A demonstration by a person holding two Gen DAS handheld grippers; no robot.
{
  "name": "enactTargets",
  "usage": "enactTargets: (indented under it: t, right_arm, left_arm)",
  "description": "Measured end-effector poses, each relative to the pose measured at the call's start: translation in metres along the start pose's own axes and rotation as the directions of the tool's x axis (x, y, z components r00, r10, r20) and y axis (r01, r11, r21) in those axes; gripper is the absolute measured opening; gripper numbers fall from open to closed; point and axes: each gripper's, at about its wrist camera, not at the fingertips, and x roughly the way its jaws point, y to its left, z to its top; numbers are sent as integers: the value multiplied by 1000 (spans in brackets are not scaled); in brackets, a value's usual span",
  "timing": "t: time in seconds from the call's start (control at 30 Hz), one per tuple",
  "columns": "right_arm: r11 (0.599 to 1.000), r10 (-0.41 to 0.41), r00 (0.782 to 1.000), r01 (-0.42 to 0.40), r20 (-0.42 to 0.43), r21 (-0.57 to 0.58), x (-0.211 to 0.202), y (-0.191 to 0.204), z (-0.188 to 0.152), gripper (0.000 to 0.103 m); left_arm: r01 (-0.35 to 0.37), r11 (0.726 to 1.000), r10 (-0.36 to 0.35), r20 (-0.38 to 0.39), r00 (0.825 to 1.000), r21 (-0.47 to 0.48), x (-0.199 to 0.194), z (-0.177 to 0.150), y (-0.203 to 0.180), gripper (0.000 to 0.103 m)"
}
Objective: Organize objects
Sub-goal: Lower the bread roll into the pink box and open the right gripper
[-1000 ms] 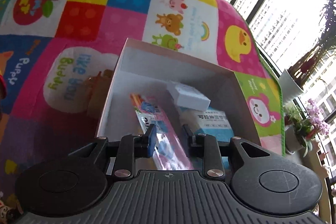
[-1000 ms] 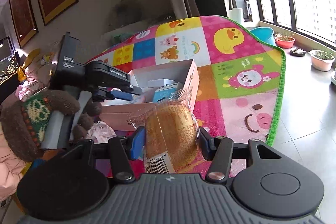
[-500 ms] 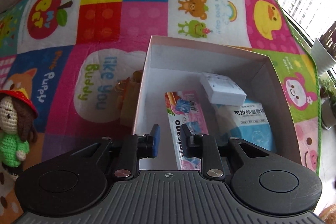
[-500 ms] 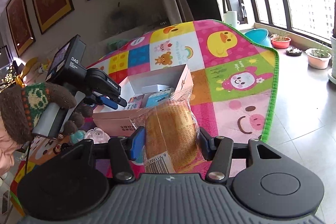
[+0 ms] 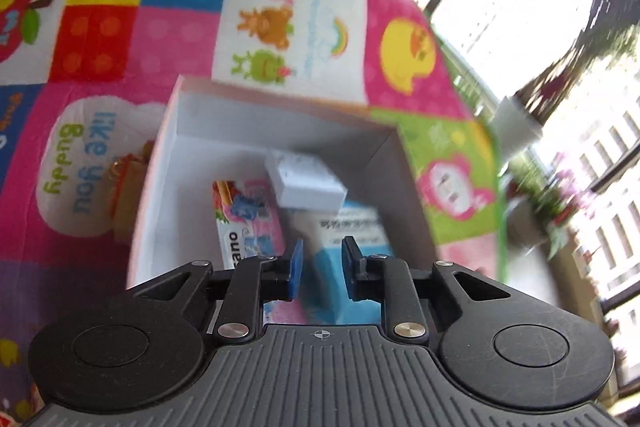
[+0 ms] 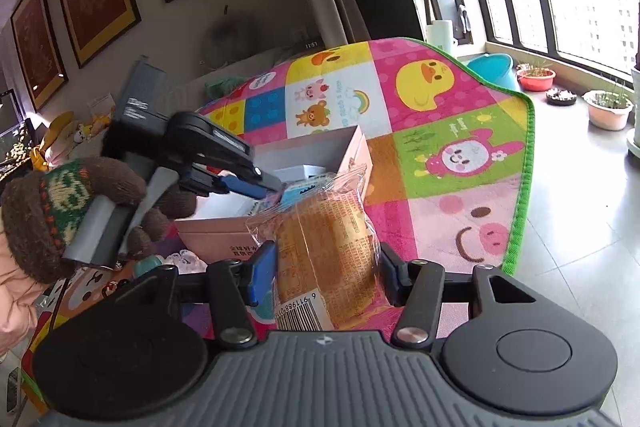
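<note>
An open pink cardboard box (image 5: 160, 163) with white inside lies on the play mat (image 5: 304, 11). It holds a pink packet (image 5: 248, 223), a small white box (image 5: 308, 179) and a blue packet (image 5: 352, 227). My left gripper (image 5: 320, 271) hovers over the box's near end, jaws slightly apart and empty. My right gripper (image 6: 326, 275) is shut on a clear-wrapped bread bun (image 6: 328, 247), held near the box (image 6: 352, 155). The left gripper (image 6: 256, 187) also shows in the right wrist view, over the box.
A small brown item (image 5: 128, 195) lies on the mat against the box's left wall. Stuffed toys (image 6: 72, 131) sit at the left. Plant pots (image 6: 608, 107) and a blue basin (image 6: 492, 69) stand on the tiled floor by the window.
My left gripper has swung to the right over the box, and its jaws have opened slightly. My right gripper still holds the bun and has moved closer to the box.
</note>
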Motion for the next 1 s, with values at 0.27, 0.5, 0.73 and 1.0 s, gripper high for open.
enactTargets:
  t: [0.27,0.5,0.73,1.0]
  right_arm:
    - [993,117,992,-116,-56,23,47,30,46,53]
    - [931,261,934,-176,-244,320,183,64,92,53]
    - [950,96,933,18,-346,311,249,86,69,49]
    - [986,81,942,-28,-326,164,218,104,67,58]
  left_arm:
    - [-90,995,100,310,946,-47,-112,-67,56,23]
    - [-55,996,73,276,958,-71,-140,-128,101,23]
    - [-101,994,108,334,936,-37,-164,-154,129,23]
    - [-89,990,120,347,930,-105,-161,-160,158,23]
